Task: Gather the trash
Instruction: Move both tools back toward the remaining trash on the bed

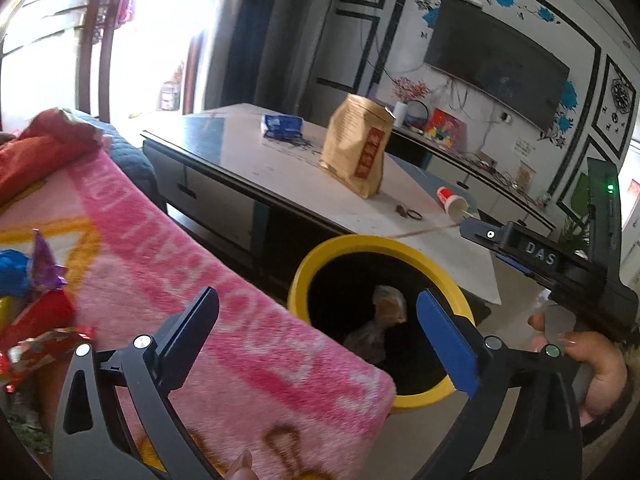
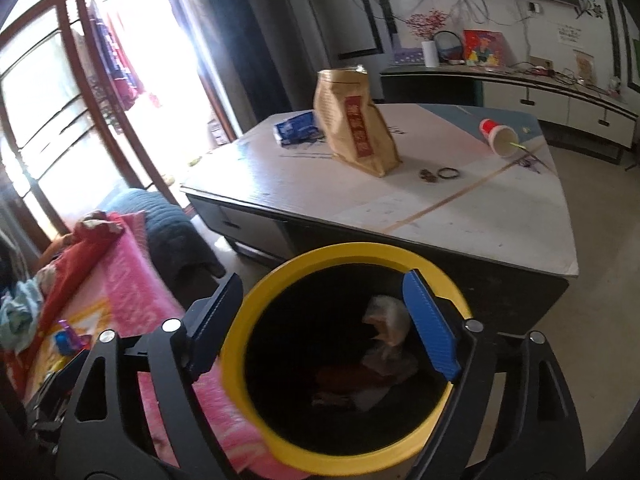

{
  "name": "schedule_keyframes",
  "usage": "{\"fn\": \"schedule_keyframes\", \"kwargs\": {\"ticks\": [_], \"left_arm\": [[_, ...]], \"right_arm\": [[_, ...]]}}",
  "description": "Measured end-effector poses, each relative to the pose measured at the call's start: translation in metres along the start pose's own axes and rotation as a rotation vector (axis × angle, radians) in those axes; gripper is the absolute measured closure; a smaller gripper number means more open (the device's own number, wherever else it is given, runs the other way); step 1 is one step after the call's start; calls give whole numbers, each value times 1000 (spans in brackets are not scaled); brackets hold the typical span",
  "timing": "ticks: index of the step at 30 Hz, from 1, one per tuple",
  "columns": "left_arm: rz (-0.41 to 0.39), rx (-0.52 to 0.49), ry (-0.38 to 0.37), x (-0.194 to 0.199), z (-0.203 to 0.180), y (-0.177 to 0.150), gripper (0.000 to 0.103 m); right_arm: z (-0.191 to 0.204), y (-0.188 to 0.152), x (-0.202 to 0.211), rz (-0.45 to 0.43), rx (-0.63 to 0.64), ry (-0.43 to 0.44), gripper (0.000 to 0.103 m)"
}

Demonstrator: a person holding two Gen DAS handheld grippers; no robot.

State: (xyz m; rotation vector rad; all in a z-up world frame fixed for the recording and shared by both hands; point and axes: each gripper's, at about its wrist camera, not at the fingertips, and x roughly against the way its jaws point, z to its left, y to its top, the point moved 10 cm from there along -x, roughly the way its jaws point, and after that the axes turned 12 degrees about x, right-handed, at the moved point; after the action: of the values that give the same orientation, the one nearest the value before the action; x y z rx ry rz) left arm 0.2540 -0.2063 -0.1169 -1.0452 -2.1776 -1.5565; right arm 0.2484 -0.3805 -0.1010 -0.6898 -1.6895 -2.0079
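Observation:
A yellow-rimmed black trash bin (image 1: pixel 384 246) (image 2: pixel 320 254) stands on the floor between the pink blanket and the low table, with crumpled wrappers (image 2: pixel 384 320) inside. My left gripper (image 1: pixel 318 316) is open and empty, over the blanket edge beside the bin. My right gripper (image 2: pixel 324 304) is open and empty, right above the bin's mouth; it also shows in the left wrist view (image 1: pixel 520 244). Shiny candy wrappers (image 1: pixel 36 312) lie on the blanket at left. On the table stand a brown paper bag (image 1: pixel 358 144) (image 2: pixel 352 120), a blue packet (image 1: pixel 282 125) (image 2: pixel 296 128) and a tipped paper cup (image 1: pixel 452 200) (image 2: pixel 500 136).
The pink blanket (image 1: pixel 224 280) (image 2: pixel 132 280) covers a sofa at left. The low table (image 1: pixel 248 160) (image 2: pixel 440 200) is just behind the bin, with small rings (image 2: pixel 440 174) on it. A TV cabinet (image 2: pixel 540 92) lines the far wall, and a glass door is at left.

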Motion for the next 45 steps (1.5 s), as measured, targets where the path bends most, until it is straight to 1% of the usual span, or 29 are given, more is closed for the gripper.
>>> {"fn": "schedule_keyframes", "kwargs": {"ticks": [11, 16, 23, 35, 45], "left_arm": [[-83, 0, 41, 38, 19, 14, 7], [-113, 3, 65, 54, 29, 16, 7], [-145, 24, 98, 72, 50, 20, 7], [-197, 85, 187, 106, 105, 25, 7], [-240, 143, 256, 136, 151, 30, 7]], "right_arm": [[37, 7, 22, -34, 48, 62, 22], [51, 8, 29, -45, 65, 86, 22], [81, 7, 37, -49, 107, 142, 21], [146, -8, 44, -20, 197, 265, 20], [198, -21, 45, 12, 266, 341, 20]]}}
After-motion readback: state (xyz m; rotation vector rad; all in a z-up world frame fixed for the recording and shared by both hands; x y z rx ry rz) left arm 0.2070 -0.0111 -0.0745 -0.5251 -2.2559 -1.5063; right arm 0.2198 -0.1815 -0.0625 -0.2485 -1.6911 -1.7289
